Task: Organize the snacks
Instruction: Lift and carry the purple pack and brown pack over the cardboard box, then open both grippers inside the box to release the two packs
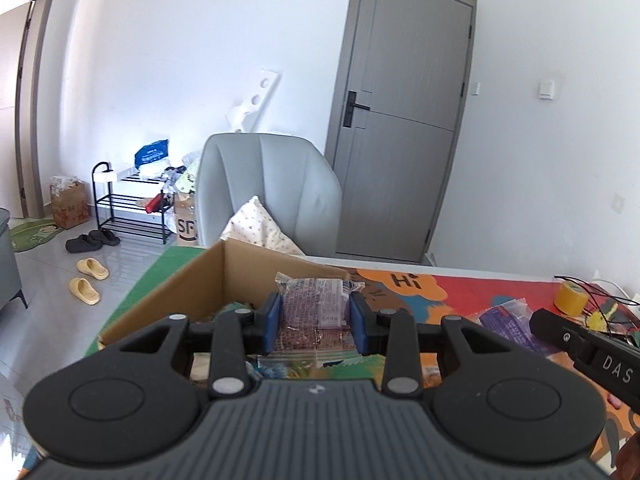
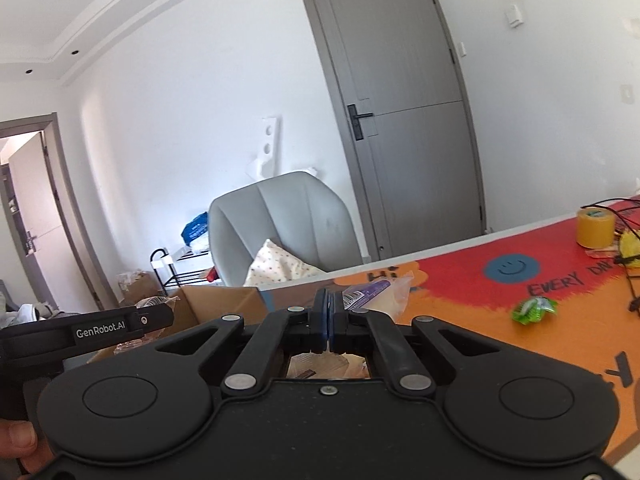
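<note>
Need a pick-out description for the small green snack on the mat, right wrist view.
Start at the colourful play mat, on its orange area below the blue smiley face. The green snack packet lies there alone, crumpled and shiny. It is the only bright green wrapper; the yellow tape roll stands further back.

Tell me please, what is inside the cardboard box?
Inside the cardboard box only some snack packets show near its bottom, unclear which. The left gripper and its clear snack packet cover most of the inside.
</note>
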